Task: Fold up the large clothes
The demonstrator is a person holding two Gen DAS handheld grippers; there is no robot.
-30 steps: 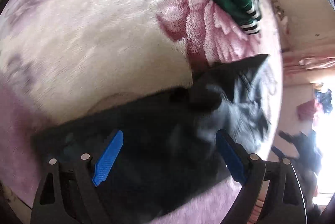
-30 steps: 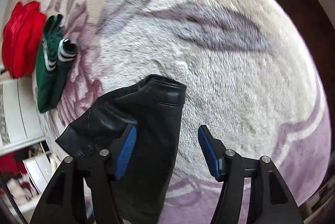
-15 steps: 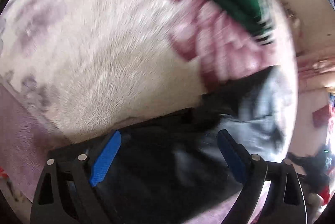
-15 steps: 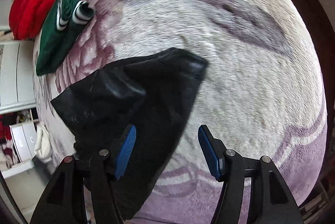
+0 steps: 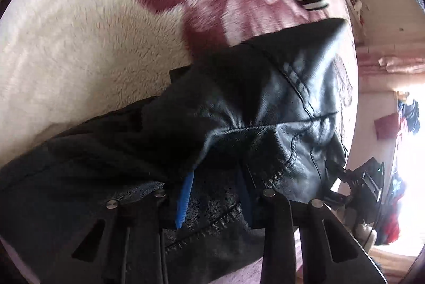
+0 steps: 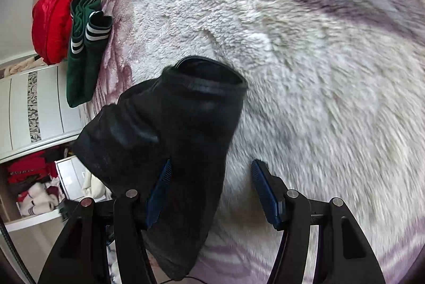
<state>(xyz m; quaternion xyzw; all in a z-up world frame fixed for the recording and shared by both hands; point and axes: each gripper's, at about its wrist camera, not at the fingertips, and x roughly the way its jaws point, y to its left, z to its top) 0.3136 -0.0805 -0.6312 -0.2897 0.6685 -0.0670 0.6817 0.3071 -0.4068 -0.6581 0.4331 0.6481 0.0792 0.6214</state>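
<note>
On the bed: a fluffy cream blanket with a purple and pink flower print covers the whole surface and carries the clothes.
Black jacket: a large, shiny, leather-like garment with stitched seams. It lies bunched on the blanket, near the front edge in both views. One sleeve or hem end, with a banded opening, points up toward the middle of the bed in the right wrist view.
Left gripper: its fingers stand narrow, close together, and a fold of the black jacket sits pinched between the blue pads. It appears to be holding the cloth.
Right gripper: its fingers stand wide apart and hold nothing. The jacket lies in front of its left finger and partly between the two; the right finger is over bare blanket.
Green garment: folded, with white striped cuffs, resting at the far side of the bed, well apart from the jacket.
Red garment: bundled just beside the green one, at the bed's far edge.
Progress, as a judgement: the green and red pieces look finished and set aside. The black jacket is crumpled, with no flat, squared fold visible, so its folding seems to be at an early stage. Spreading, folding and placing it with the others remain.
</note>
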